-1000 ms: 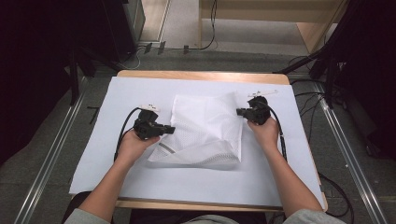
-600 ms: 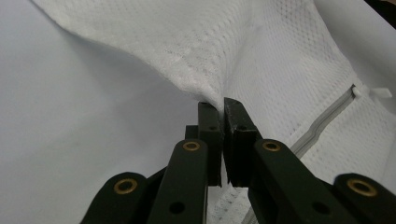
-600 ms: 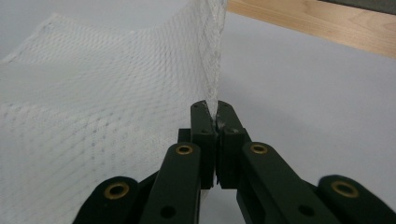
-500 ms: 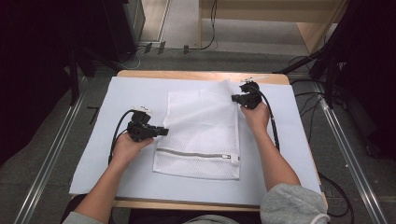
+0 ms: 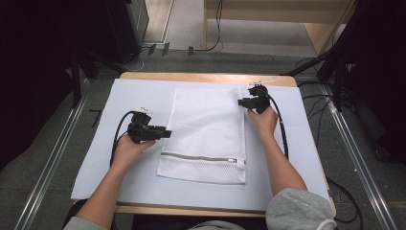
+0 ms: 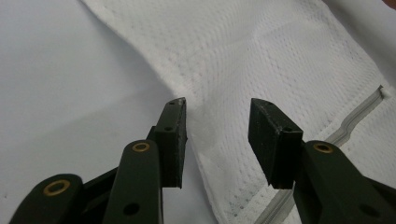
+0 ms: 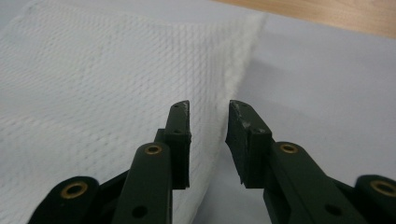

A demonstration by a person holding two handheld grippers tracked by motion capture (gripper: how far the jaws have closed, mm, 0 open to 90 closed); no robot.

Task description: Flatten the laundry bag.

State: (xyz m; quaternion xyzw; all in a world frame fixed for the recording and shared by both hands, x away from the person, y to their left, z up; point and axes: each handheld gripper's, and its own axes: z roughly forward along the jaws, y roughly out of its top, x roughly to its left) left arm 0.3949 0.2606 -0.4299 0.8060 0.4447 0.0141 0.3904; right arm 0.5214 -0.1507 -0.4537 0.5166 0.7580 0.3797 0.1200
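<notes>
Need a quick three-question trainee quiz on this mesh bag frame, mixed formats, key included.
1. True or false: the white mesh zip bag lies flat on the pale blue sheet.
2. Which gripper is at the bag's far corner: A left gripper, B right gripper?
3. Fill in: the grey zipper runs near the bag's ____ edge.

Key: 1 true. 2 B. 3 near; both grippers' jaws have just been opening, gripping nothing.

- A pale sheet [image 5: 287,158] covers most of the wooden tabletop [image 5: 201,76], whose bare edge shows at the far side.
- Grey floor [image 5: 43,158] surrounds the tabletop.
- Metal rails [image 5: 52,163] run along both sides.
- Dark cables [image 5: 210,45] lie on the floor beyond the far edge.
</notes>
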